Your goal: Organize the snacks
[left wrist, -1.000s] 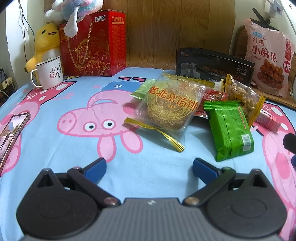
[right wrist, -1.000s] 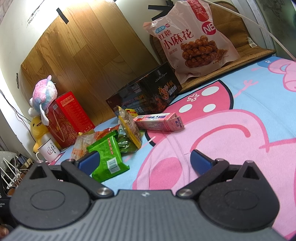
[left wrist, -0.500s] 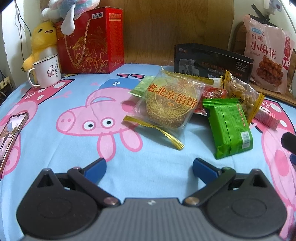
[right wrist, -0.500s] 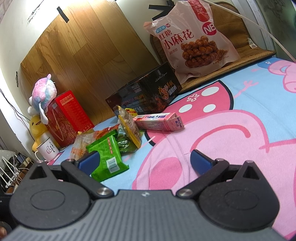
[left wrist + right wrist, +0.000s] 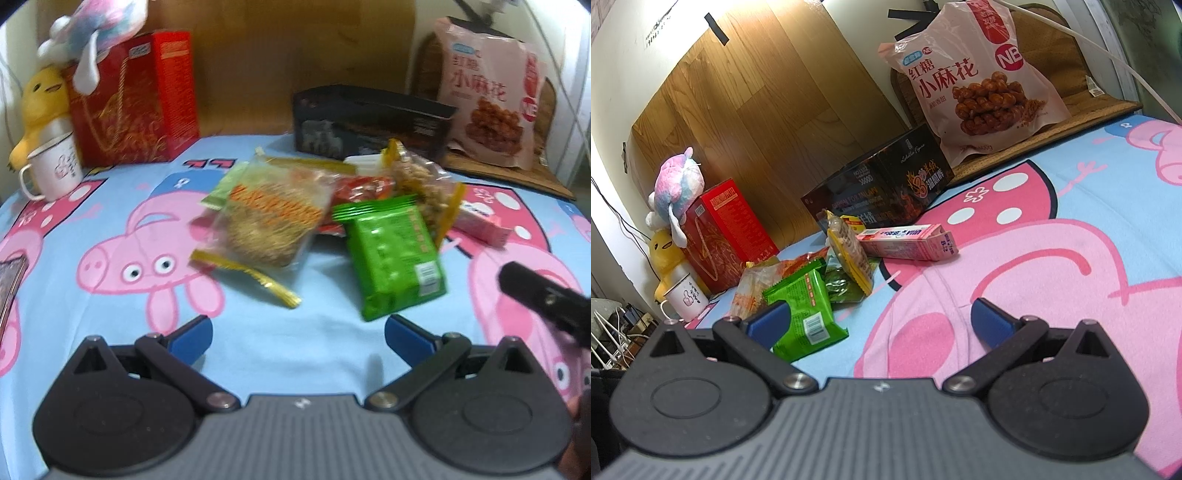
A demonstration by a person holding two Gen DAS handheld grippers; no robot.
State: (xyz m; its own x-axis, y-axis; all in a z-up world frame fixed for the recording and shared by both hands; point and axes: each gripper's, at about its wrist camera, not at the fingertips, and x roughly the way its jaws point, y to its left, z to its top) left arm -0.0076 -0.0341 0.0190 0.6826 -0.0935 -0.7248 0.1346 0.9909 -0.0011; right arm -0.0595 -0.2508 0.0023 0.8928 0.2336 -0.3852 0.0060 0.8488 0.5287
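A pile of snacks lies on the cartoon-pig sheet. A clear round-cake packet (image 5: 269, 221) lies at its left, a green packet (image 5: 391, 254) (image 5: 803, 308) at the front, a nut packet with yellow edges (image 5: 424, 188) (image 5: 849, 254) behind it, and a pink box (image 5: 480, 219) (image 5: 908, 242) to the right. My left gripper (image 5: 297, 334) is open and empty, just short of the pile. My right gripper (image 5: 879, 319) is open and empty, its left finger (image 5: 768, 323) in front of the green packet. Its black body (image 5: 546, 299) shows at the right of the left wrist view.
A black box (image 5: 369, 125) (image 5: 882, 184) and a big pink snack bag (image 5: 487, 99) (image 5: 975, 77) stand at the back. A red gift box (image 5: 129, 103), plush toys (image 5: 40, 96), and a white mug (image 5: 55, 168) stand back left. A phone (image 5: 9, 280) lies at the left edge.
My left gripper has moved forward and to the right toward the pile. My right gripper has moved a little closer to the green packet. Both have stayed open.
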